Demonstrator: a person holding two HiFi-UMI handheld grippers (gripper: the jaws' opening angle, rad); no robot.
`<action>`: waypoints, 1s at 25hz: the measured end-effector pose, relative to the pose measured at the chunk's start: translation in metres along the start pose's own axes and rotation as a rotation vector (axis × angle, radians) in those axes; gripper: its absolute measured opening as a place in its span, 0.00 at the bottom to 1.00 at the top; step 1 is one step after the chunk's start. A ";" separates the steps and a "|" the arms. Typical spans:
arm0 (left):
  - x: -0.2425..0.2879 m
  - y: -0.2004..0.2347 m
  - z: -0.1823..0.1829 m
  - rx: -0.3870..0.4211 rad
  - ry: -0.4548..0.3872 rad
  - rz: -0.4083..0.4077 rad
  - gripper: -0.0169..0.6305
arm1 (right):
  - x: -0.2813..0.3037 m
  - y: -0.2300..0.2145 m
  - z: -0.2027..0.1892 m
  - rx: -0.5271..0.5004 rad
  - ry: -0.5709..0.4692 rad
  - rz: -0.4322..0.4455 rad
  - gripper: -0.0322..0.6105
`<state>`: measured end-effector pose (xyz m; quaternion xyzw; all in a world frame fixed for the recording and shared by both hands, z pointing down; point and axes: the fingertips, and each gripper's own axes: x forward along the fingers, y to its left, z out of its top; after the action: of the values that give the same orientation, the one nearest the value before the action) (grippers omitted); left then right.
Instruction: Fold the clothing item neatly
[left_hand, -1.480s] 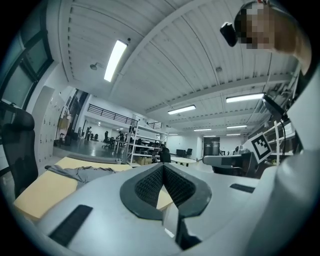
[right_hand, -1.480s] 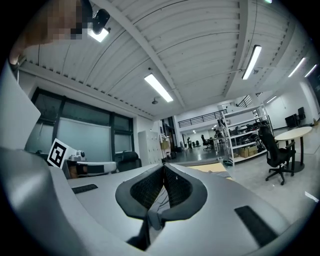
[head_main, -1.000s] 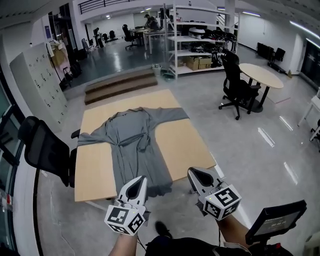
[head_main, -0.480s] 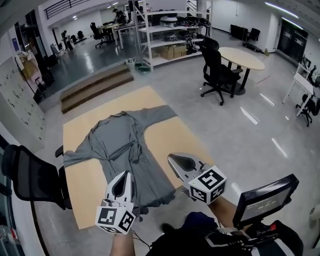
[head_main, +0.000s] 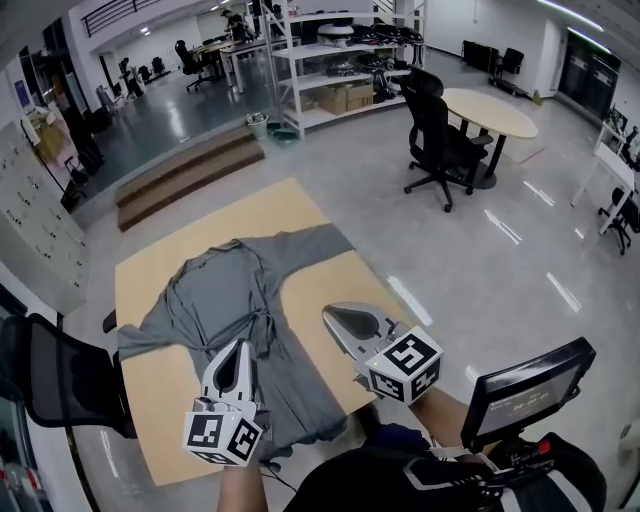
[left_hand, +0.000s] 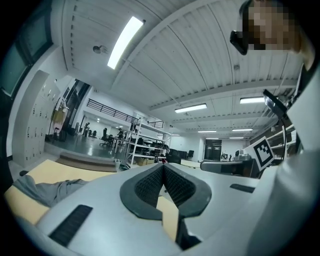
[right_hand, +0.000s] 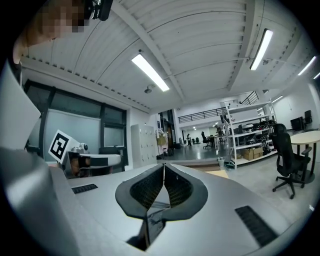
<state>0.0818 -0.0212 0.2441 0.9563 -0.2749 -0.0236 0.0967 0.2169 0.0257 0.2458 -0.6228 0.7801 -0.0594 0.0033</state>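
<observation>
A grey robe (head_main: 235, 315) lies spread flat on the wooden table (head_main: 310, 275), sleeves out to both sides, a belt tied at the waist; its hem reaches the near edge. A bit of the grey robe (left_hand: 42, 189) shows at the left of the left gripper view. My left gripper (head_main: 241, 347) is held above the robe's lower part, shut and empty. My right gripper (head_main: 330, 315) hovers over the table's near right corner, also shut with nothing between its jaws. Both grippers (left_hand: 163, 167) (right_hand: 163, 166) point level across the room, jaw tips together.
A black office chair (head_main: 60, 385) stands at the table's left edge. Another black chair (head_main: 440, 145) and a round table (head_main: 495, 108) are off to the right. Wooden steps (head_main: 185, 170) and metal shelving (head_main: 340, 60) lie beyond the table. A small screen (head_main: 525, 390) sits at lower right.
The head view has swung and moved closer to the table's near edge. Both grippers stay shut and have shifted slightly up and left over the robe's hem and the table corner.
</observation>
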 end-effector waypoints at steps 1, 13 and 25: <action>0.014 -0.002 0.001 0.002 0.000 -0.004 0.02 | 0.003 -0.012 0.003 0.001 -0.004 0.001 0.06; 0.145 -0.011 -0.007 0.013 0.037 -0.084 0.02 | 0.030 -0.148 0.006 -0.015 0.001 -0.101 0.10; 0.276 -0.005 -0.086 -0.004 0.233 -0.114 0.03 | 0.037 -0.329 -0.104 0.060 0.153 -0.291 0.27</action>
<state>0.3268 -0.1490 0.3293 0.9665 -0.2068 0.0814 0.1282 0.5204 -0.0723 0.3837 -0.7225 0.6774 -0.1300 -0.0462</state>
